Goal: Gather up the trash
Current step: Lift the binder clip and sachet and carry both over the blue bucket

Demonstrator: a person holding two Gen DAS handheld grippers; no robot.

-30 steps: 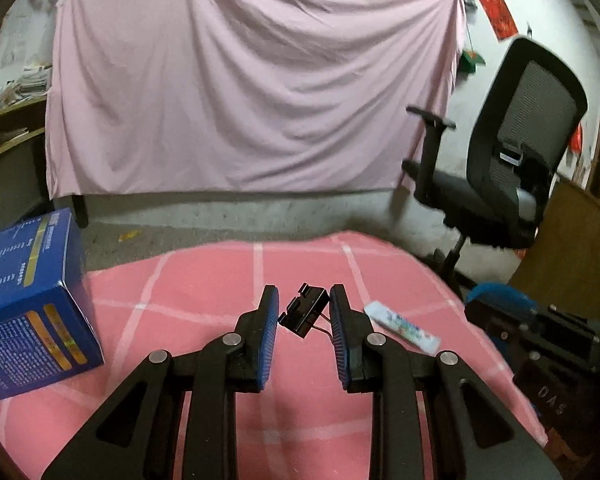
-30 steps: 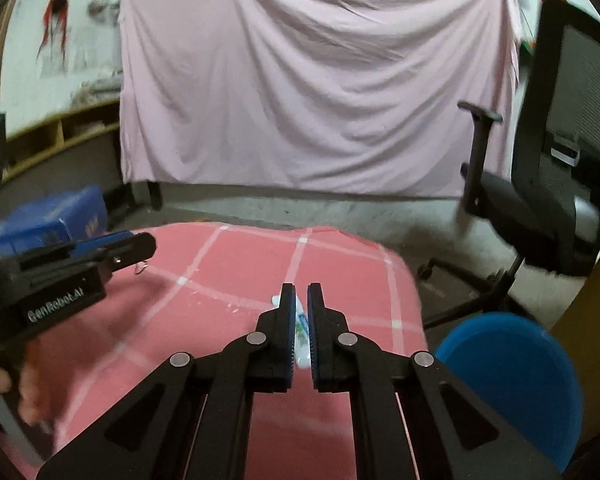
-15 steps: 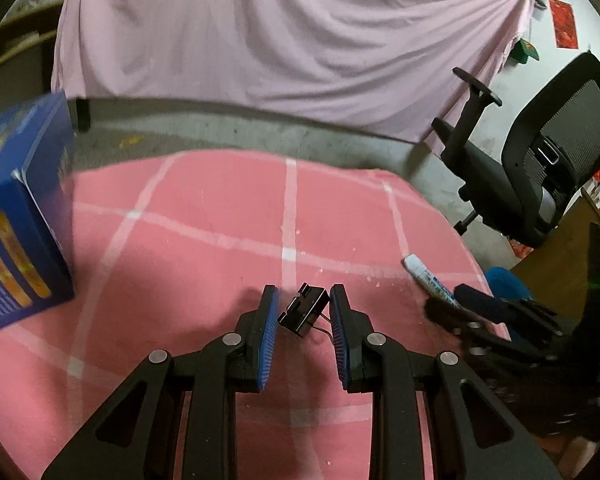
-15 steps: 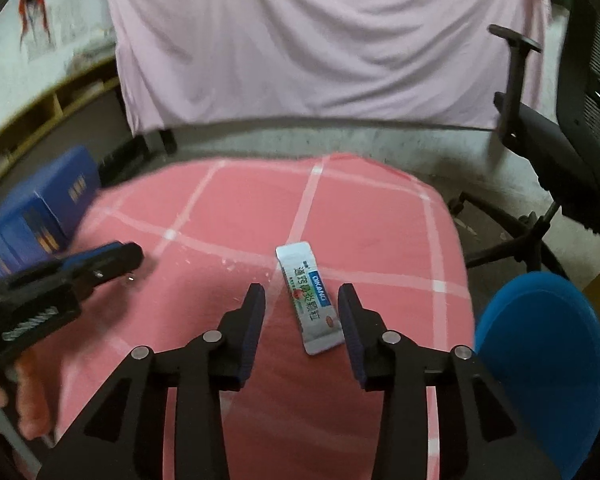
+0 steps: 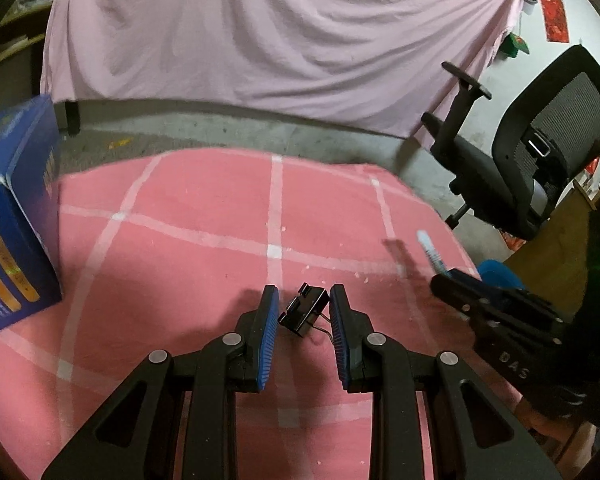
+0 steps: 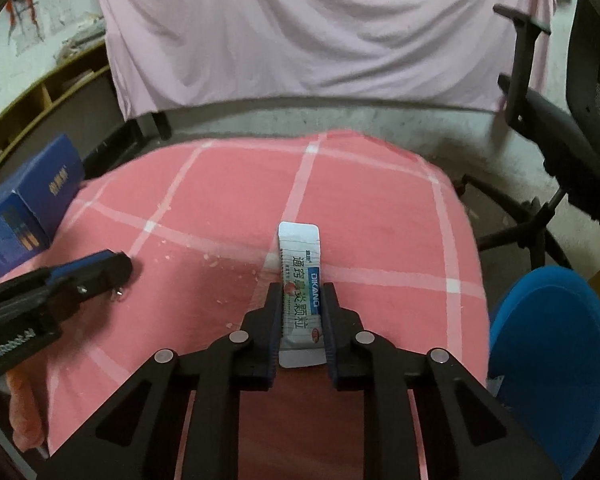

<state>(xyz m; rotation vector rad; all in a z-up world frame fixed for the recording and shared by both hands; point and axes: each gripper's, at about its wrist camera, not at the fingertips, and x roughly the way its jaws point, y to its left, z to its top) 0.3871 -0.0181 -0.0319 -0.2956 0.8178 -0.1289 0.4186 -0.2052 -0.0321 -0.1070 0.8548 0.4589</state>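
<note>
Left wrist view: the left gripper (image 5: 304,300), jaws partly apart, holds a black binder clip (image 5: 303,310) above the pink checked desk (image 5: 204,208), near a blue box (image 5: 12,216).

Right wrist view: the right gripper (image 6: 301,294) has just been closing around a white sachet (image 6: 301,288) lying flat on the desk, pads against its edges.

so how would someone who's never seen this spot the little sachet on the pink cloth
Start at the pink checked cloth with white stripes, between the blue box on one side and the blue bin on the other. Near its middle, the right gripper has the sachet between its fingers. It is the only flat white packet there, long and narrow, printed with a blue band.
</note>
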